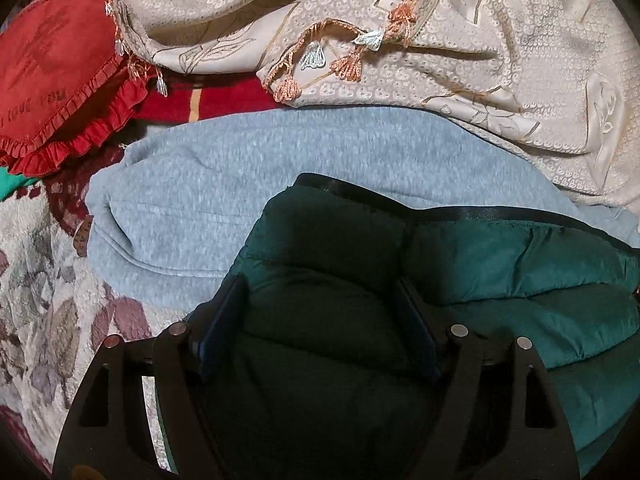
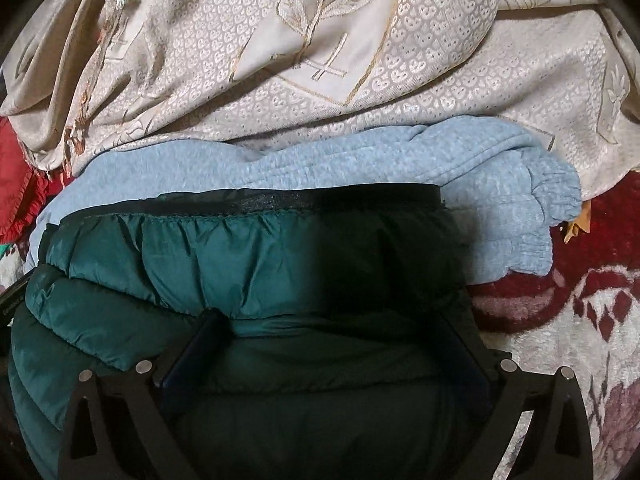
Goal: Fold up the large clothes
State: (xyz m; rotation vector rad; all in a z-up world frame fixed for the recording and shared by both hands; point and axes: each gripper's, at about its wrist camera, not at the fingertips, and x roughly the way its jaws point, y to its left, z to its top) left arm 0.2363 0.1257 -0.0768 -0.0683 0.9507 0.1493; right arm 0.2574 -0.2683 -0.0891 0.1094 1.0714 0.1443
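Observation:
A dark green puffer jacket (image 1: 500,252) lies folded over a light blue sweatshirt (image 1: 240,184), its black-trimmed edge facing away from me. My left gripper (image 1: 320,284) points down onto the jacket. A thick puff of it fills the space between the fingers, and the pads press into it. In the right wrist view the same jacket (image 2: 200,252) covers the near part of the blue sweatshirt (image 2: 480,184). My right gripper (image 2: 332,316) stands spread wide over the jacket, and its pads do not squeeze the fabric.
A beige patterned cloth (image 1: 460,60) with orange tassels is heaped behind the clothes (image 2: 320,60). A red frilled cushion (image 1: 60,68) lies at the far left. Everything rests on a floral rug (image 1: 40,280) that also shows at the right (image 2: 580,320).

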